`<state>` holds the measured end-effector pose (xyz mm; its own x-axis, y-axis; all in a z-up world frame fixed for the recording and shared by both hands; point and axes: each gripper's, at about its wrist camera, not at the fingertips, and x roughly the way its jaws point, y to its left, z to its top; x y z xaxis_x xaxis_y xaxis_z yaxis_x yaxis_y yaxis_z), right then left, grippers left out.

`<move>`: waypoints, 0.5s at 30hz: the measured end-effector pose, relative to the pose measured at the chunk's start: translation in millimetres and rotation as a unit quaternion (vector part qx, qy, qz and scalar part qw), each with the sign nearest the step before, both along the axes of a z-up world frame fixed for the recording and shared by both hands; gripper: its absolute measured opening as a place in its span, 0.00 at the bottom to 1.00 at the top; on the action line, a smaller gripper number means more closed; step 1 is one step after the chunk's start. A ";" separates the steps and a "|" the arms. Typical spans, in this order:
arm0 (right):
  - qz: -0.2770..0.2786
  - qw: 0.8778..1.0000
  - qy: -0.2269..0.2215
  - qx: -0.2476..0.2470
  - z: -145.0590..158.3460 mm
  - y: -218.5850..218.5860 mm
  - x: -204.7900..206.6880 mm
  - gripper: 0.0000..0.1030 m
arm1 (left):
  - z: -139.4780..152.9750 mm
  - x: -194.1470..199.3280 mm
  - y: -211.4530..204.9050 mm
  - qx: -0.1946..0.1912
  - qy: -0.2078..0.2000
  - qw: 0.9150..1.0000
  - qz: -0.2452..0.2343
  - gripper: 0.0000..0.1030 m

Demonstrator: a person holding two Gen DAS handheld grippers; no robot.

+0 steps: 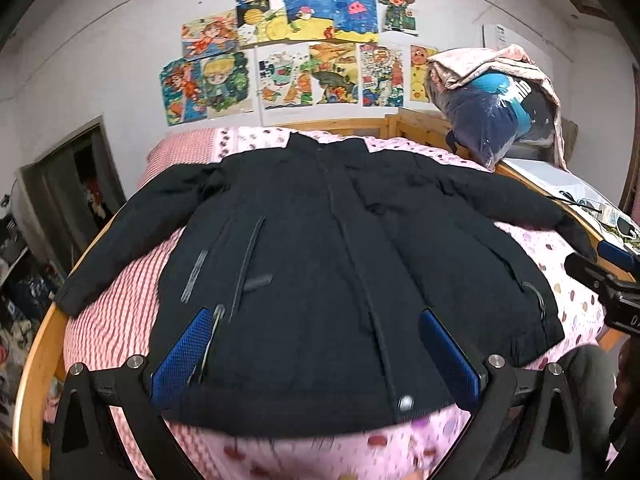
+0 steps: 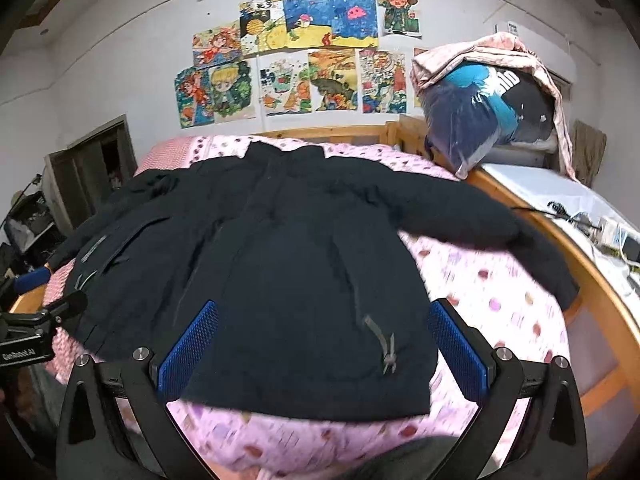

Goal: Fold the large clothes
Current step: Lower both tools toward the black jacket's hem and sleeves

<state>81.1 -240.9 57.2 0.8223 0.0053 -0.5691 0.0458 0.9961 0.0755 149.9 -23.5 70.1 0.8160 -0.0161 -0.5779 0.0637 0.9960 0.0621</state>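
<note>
Jacket's laid out flat, nothing grabbed yet

The black jacket (image 1: 320, 264) lies face up on the pink bedspread (image 1: 120, 300), sleeves spread, hem nearest the cameras. The left gripper (image 1: 316, 356) and right gripper (image 2: 322, 356) hover over the hem with fingers spread wide and empty. Probably best to start with a sleeve: pinch the left sleeve (image 1: 116, 236) near the cuff, grab all the padded layers, and fold it across the chest without dragging the body.
</note>
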 end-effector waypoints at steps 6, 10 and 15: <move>-0.024 1.000 0.013 -0.014 4.0 -19.1 39.4 0.99 | 6.6 55.5 -11.2 -0.026 0.038 0.999 -0.017 1.00; -0.043 0.998 0.033 -0.017 0.8 -36.5 69.1 0.99 | 4.2 91.9 -24.0 -0.034 0.067 0.997 -0.018 1.00; -0.064 0.997 0.048 -0.023 -6.1 -60.9 107.8 0.99 | 4.8 136.4 -46.1 -0.022 0.085 0.996 -0.023 1.00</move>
